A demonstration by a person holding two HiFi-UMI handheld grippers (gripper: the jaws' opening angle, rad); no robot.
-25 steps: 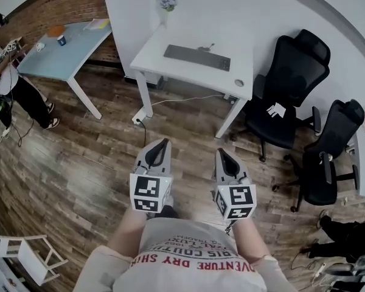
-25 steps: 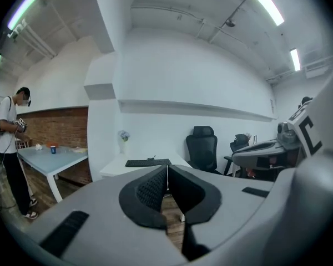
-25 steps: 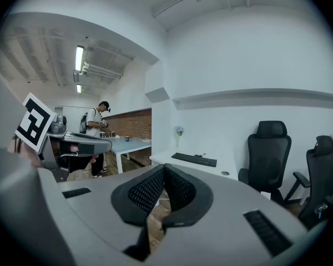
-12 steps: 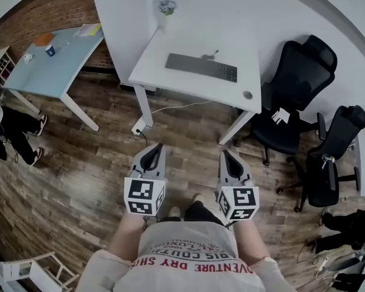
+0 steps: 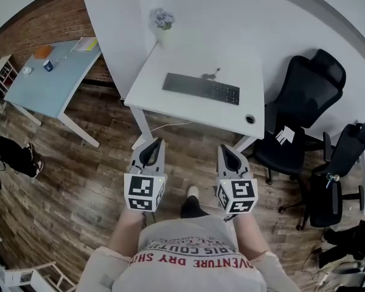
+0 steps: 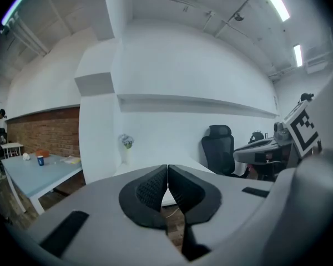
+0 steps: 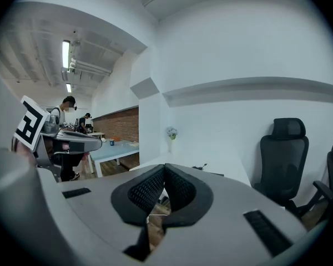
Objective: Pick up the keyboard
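Far on the left stands a light blue table (image 5: 52,93) with a small cup (image 5: 47,66) on it. I cannot tell what is in the cup. Next comes the left gripper (image 5: 156,141). Its two jaws are pressed together and there is nothing between them. In front of it is the white desk (image 5: 188,50). At the back left corner of the desk stands a small vase (image 5: 163,22) with a bunch of pale flowers in it. The keyboard (image 5: 201,88) lies flat near the front edge of the desk. It is ahead of both grippers and well apart from them, not touched by either. Its long side runs from left to right, with the right end tipped a little toward the person. It sits about between the two grippers, so each one could go for one end. I think the right gripper (image 5: 224,148) is a tiny bit nearer. Its jaws are pressed together too and it holds nothing. Both will have to go forward and open up before they can take the keyboard. At the front right corner of the desk lies a little round thing (image 5: 250,119), too small to name. Farthest right are two black office chairs (image 5: 301,111), just beside the desk.
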